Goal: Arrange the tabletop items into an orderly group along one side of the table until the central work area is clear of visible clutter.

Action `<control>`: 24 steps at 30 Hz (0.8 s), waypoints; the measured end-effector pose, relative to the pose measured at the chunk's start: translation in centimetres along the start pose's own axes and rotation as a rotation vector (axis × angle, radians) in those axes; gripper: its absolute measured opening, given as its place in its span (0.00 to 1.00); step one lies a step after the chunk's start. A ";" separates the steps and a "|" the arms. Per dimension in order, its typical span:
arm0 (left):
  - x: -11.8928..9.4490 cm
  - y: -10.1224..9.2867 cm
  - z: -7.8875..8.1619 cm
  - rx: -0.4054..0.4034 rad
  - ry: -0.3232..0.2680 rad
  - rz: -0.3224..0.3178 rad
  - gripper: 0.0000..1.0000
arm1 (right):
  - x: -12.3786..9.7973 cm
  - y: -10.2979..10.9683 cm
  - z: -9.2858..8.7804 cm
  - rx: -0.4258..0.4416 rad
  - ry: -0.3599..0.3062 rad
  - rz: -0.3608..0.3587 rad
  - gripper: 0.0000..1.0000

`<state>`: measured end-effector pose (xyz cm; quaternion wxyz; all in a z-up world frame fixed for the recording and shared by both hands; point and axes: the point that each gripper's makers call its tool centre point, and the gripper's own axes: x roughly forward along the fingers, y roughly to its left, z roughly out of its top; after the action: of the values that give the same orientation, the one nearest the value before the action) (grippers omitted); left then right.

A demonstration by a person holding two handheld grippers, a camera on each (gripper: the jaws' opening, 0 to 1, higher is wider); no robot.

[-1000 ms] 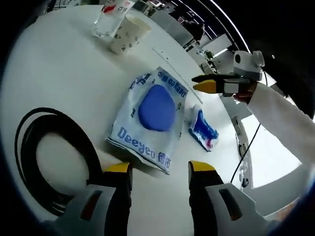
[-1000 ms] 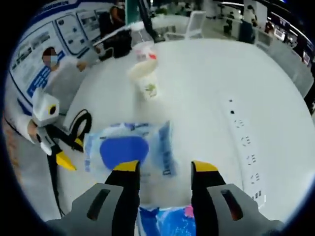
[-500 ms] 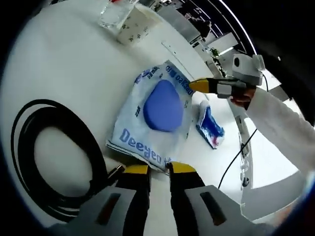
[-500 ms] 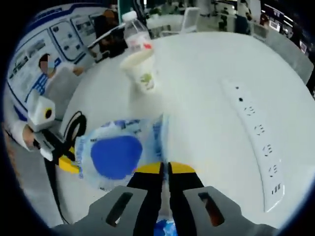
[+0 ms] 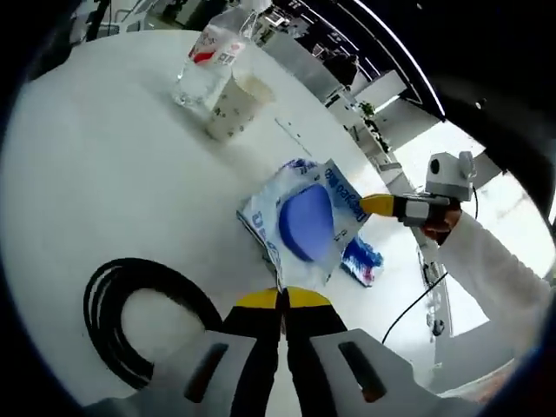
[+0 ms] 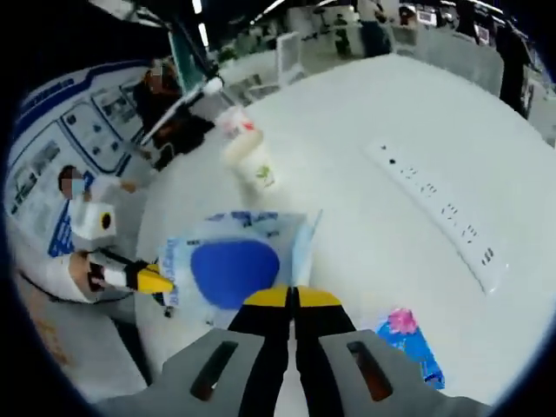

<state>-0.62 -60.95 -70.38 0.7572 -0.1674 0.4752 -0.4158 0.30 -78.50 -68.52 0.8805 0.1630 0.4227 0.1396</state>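
Observation:
A white and blue wipes pack (image 5: 304, 221) hangs stretched between the two grippers, above the white table (image 5: 104, 174). My left gripper (image 5: 282, 300) is shut on the pack's near edge. My right gripper (image 6: 293, 298) is shut on the opposite edge of the same pack (image 6: 230, 269). Each gripper enters the other's view: the right gripper (image 5: 375, 205) at the pack's far side, the left gripper (image 6: 156, 281) at the pack's left. A small blue packet (image 5: 358, 259) lies on the table beside the pack, and in the right gripper view the packet (image 6: 408, 343) lies to the right of my jaws.
A clear water bottle (image 5: 208, 61) and a paper cup (image 5: 230, 104) stand together at the far side, also seen as bottle (image 6: 236, 122) and cup (image 6: 256, 165). A coiled black cable (image 5: 139, 321) lies near the left gripper. A white power strip (image 6: 439, 213) runs along the right.
Both grippers went from open to shut on opposite edges of the wipes pack. The pack has come up off the table and now sags between them.

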 end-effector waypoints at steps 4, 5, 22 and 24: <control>-2.4 -0.7 4.1 0.020 -0.071 -0.057 0.00 | -3.1 2.2 -1.6 0.065 -0.078 -0.017 0.00; -2.7 -1.0 4.7 0.029 -0.072 -0.069 0.00 | -3.5 2.3 -1.8 0.090 -0.101 -0.019 0.00; -4.4 -7.9 11.0 0.323 -0.045 -0.214 0.00 | -12.8 9.2 -3.3 0.419 -0.625 -0.093 0.00; -4.4 -8.4 11.0 0.335 -0.041 -0.225 0.00 | -12.8 9.4 -4.3 0.480 -0.644 -0.095 0.00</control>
<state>3.97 -64.11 -56.98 0.7328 -0.0996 0.3623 -0.5673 -11.86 -74.10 -58.34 0.9103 0.3796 0.1527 -0.0620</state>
